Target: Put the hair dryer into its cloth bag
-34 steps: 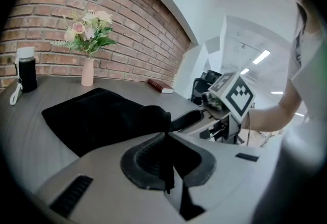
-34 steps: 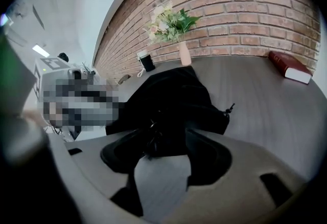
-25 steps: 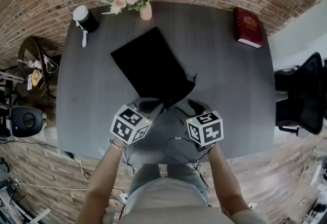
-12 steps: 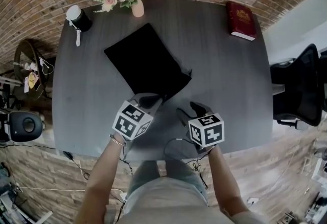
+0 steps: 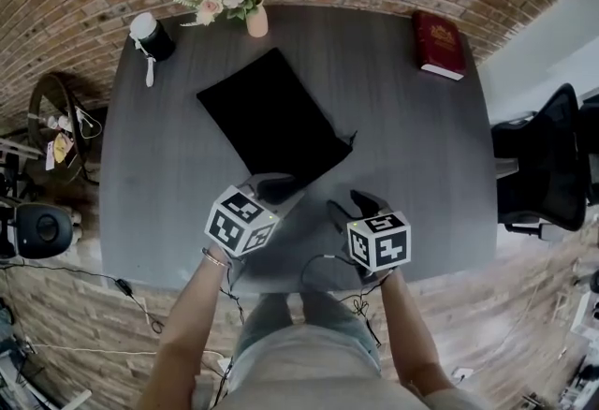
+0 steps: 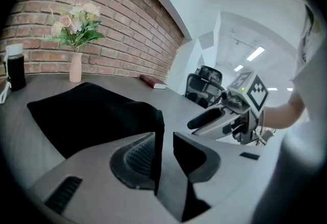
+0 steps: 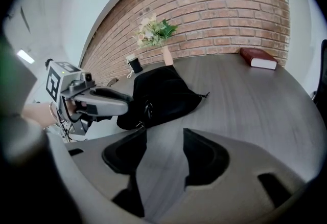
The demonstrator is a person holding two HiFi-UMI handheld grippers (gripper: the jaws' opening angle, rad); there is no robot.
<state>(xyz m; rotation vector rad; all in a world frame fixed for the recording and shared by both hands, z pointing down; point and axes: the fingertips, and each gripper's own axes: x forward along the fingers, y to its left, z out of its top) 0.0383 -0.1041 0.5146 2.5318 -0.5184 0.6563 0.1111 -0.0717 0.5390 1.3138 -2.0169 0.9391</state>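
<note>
The black cloth bag (image 5: 271, 123) lies flat and slanted on the grey table (image 5: 421, 146), its drawstring mouth toward me. No hair dryer shows outside it. My left gripper (image 5: 281, 185) is at the bag's near corner. In the left gripper view its jaws (image 6: 164, 138) are opening. The bag's edge (image 6: 153, 131) hangs against the left pad, with a gap to the right pad. My right gripper (image 5: 351, 207) hovers open just right of the bag's mouth, with only bare table between its fingers (image 7: 164, 138). The right gripper view shows the bag (image 7: 163, 95) and the left gripper (image 7: 120, 101) beside it.
At the table's far edge stand a vase of flowers (image 5: 255, 20), a black flask with a white lid (image 5: 154, 36) and a red book (image 5: 440, 45). A black office chair (image 5: 547, 165) is at the right. Brick wall lies beyond.
The left jaws have parted on the bag's corner. The right gripper has shifted slightly away from the bag's mouth. The bag has stayed in place.
</note>
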